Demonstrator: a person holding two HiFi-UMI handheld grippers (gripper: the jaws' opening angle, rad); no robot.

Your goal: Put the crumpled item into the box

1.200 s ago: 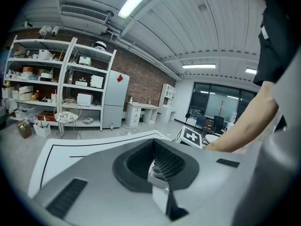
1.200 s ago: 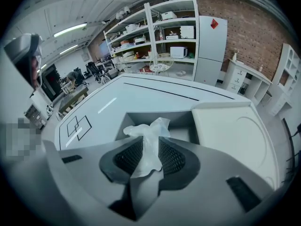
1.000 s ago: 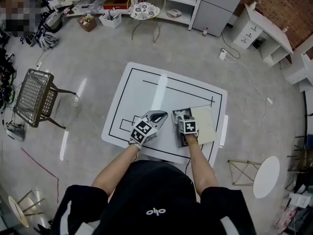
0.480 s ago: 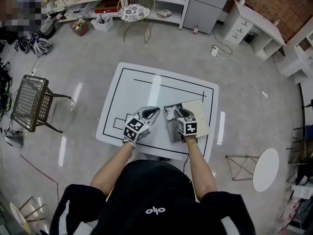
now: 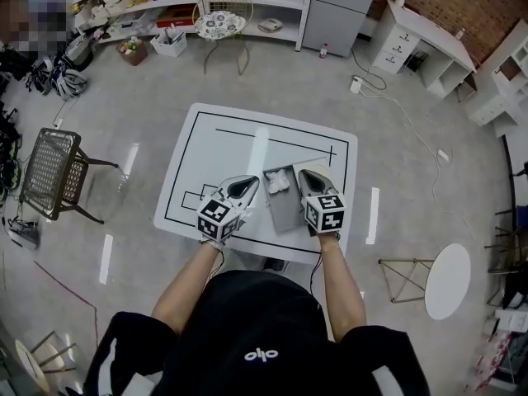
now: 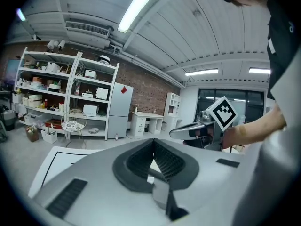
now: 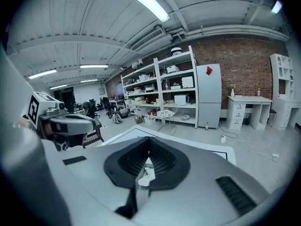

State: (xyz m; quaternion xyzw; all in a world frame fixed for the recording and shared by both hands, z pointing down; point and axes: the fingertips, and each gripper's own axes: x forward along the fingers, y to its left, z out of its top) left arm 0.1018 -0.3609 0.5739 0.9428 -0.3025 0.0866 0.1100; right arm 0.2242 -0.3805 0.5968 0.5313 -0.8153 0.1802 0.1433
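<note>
A white crumpled item [image 5: 278, 181] lies in the far end of an open grey box [image 5: 285, 213] on the white table [image 5: 206, 147] with black lines. My right gripper [image 5: 308, 176] hovers over the box's right side, raised above it. Its jaws have just been closing and now meet at the tips [image 7: 149, 141] with nothing pinched there; a white scrap [image 7: 146, 176] shows through the gap lower down. My left gripper [image 5: 242, 188] is held left of the box, jaws together [image 6: 153, 144] and empty. Each gripper view shows the other gripper, the right [image 6: 173, 133] and the left [image 7: 95, 125].
A wire chair [image 5: 54, 172] stands on the floor to the left. A round white side table [image 5: 448, 280] and a wire stand [image 5: 404, 277] are at the right. Shelves [image 5: 165, 7] and a grey cabinet [image 5: 334, 2] line the far wall.
My right gripper has come up out of the box and now sits higher over its right side. The left gripper has risen a little. The crumpled item stays in the box.
</note>
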